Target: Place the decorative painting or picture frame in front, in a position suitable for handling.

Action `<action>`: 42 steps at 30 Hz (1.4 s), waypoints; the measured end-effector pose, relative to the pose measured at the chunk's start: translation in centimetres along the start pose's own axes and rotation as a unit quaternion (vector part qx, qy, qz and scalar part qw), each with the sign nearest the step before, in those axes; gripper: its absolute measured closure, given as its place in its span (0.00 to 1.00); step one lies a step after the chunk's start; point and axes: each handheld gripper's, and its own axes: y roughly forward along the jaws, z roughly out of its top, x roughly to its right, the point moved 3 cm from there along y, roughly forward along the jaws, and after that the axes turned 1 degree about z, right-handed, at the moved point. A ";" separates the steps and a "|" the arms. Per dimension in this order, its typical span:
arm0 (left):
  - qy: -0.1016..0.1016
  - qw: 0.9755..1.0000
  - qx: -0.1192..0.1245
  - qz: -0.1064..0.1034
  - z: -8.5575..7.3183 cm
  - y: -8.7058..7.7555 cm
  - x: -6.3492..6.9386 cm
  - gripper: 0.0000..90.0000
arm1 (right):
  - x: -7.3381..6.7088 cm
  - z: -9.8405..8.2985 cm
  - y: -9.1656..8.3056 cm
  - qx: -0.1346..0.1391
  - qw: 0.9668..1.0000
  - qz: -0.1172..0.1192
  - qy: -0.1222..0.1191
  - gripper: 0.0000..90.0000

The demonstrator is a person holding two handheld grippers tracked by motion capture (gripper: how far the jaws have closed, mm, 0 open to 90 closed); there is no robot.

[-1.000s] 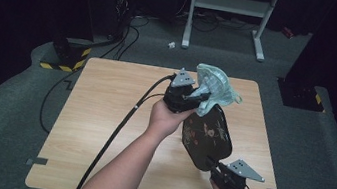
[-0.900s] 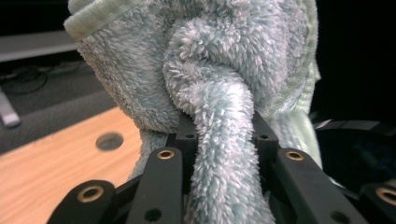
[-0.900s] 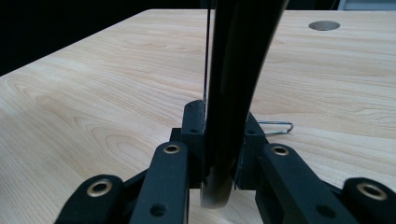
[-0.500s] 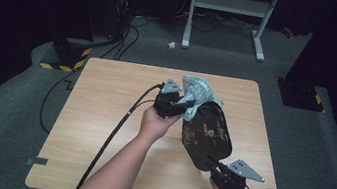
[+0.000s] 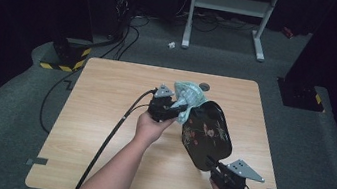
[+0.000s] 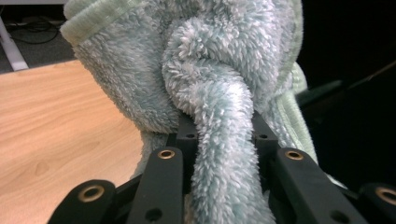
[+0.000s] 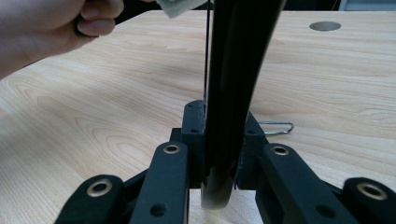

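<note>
Above the wooden table [image 5: 100,130], the left gripper [image 5: 174,109] clamps a fluffy mint towel [image 5: 188,97] against the black lacquered tray [image 5: 207,135], gripped edgewise by the right gripper [image 5: 218,169]; hard wiping could twist it loose.

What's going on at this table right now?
A person works at a wooden table with a gripper in each hand. The right gripper is clamped on the near edge of a dark tray painted with flowers, holding it tilted up off the table. The left gripper is clamped on a fluffy pale green cloth and holds it against the tray's far upper edge, apparently to wipe it.
</note>
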 end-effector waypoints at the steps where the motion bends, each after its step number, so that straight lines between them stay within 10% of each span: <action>1: 0.001 1.000 -0.005 0.003 -0.3 0.0 -0.2 0.80 | 0.0 0.0 0.0 0.000 1.000 0.000 0.000 0.87; 11: 0.008 0.999 -0.044 0.005 -3.7 0.2 -0.9 0.81 | 0.0 0.0 0.0 0.000 1.000 0.000 -0.001 0.87; 25: 0.037 0.991 -0.125 -0.009 -9.0 1.5 -0.5 0.80 | -0.2 0.0 0.2 -0.001 1.000 -0.001 0.000 0.86; 35: 0.026 0.993 -0.117 -0.011 -9.0 1.0 -0.6 0.80 | -0.2 0.1 0.1 -0.001 1.000 0.000 0.000 0.86; 42: 0.001 0.998 -0.067 -0.014 -6.5 -0.4 -1.4 0.80 | -0.2 0.1 0.2 -0.005 1.000 -0.001 -0.004 0.86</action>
